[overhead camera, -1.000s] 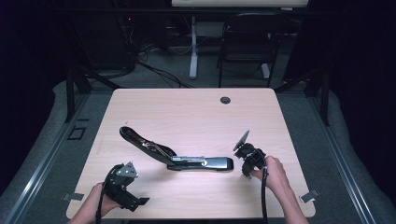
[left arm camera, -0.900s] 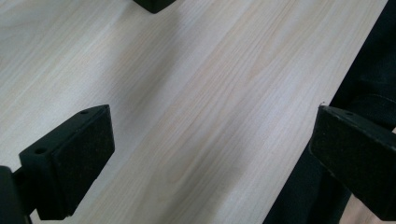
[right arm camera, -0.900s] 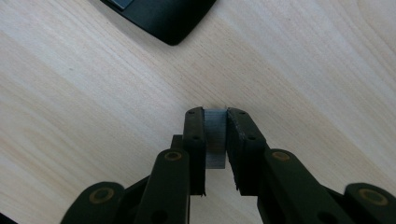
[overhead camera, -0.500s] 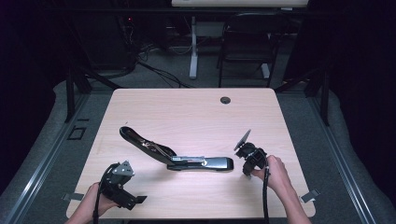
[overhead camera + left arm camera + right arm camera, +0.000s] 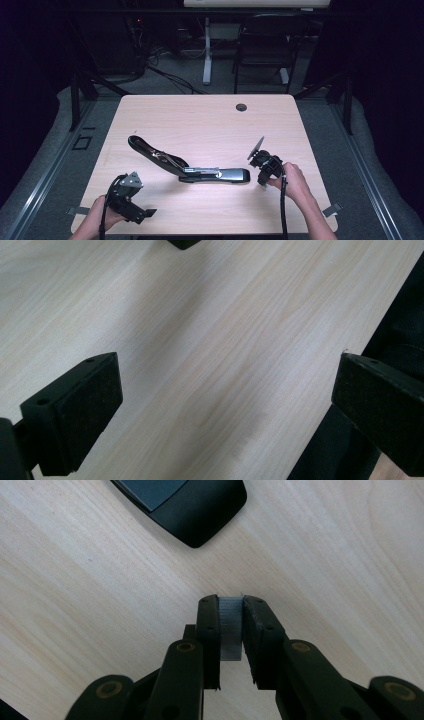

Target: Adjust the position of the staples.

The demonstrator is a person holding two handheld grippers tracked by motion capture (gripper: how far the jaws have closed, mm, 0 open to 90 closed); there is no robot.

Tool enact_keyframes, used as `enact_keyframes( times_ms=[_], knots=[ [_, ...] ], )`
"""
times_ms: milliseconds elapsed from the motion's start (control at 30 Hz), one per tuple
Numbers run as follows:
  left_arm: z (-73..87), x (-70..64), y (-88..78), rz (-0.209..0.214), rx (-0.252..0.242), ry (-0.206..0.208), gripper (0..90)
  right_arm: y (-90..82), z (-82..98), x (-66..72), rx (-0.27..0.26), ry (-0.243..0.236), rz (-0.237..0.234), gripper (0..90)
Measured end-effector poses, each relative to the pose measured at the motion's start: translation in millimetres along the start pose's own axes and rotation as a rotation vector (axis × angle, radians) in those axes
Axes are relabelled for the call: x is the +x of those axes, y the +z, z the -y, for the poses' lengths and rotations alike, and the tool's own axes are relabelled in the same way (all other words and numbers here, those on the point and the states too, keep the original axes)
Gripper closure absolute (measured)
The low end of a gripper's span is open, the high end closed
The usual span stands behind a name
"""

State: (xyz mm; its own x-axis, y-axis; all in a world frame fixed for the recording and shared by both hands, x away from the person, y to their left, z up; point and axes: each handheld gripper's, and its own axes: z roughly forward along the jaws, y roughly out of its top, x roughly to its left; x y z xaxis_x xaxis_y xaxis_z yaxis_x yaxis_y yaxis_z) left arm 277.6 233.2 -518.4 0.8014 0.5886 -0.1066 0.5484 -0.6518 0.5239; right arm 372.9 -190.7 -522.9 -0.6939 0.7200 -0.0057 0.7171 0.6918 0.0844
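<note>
- In the high view, a large black and silver stapler (image 5: 200,170) lies on the pale wooden tabletop (image 5: 200,120), a little below the centre of the frame. Its top arm is swung open and points toward the upper left, while the base runs toward the right.
- The right hand-held gripper (image 5: 261,167) sits at the right of that frame, just beside the base's rounded end, with the person's right hand (image 5: 292,182) behind it.
- In the right gripper view the right hand-held gripper (image 5: 231,622) is closed on a small grey ridged block (image 5: 230,627), which looks like a strip of staples, though it is too small to be sure. The block stands pinched between the two pads in the middle of the frame.
- At the top of that same view the stapler's dark rounded end (image 5: 195,507) lies on the wood, near the jaw tips but not touching them.
- The left hand-held gripper (image 5: 132,200) is in the lower left of the high view, near the tabletop's front edge and well apart from the stapler, held by the left hand (image 5: 102,215).
- In the left gripper view the left hand-held gripper (image 5: 225,400) stands wide open over bare wood, with nothing between its pads.
</note>
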Motion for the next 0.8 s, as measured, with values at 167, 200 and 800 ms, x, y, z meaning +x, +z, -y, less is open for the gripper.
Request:
enact_keyframes(
  times_ms=[167,200,800],
  knots=[
    [-1.1,0.4,0.9,0.013,0.008,0.006,0.0,-3.0,-1.6,-1.2,-0.015,-0.023,0.006,78.2],
    [-1.2,0.3,0.8,0.014,0.008,0.007,0.0,-3.7,-1.9,-0.5,-0.012,-0.025,0.011,78.2],
    [0.1,0.6,-0.2,0.007,0.005,0.004,0.0,-24.1,-7.5,-3.1,-0.036,-0.071,0.027,78.2]
  ],
)
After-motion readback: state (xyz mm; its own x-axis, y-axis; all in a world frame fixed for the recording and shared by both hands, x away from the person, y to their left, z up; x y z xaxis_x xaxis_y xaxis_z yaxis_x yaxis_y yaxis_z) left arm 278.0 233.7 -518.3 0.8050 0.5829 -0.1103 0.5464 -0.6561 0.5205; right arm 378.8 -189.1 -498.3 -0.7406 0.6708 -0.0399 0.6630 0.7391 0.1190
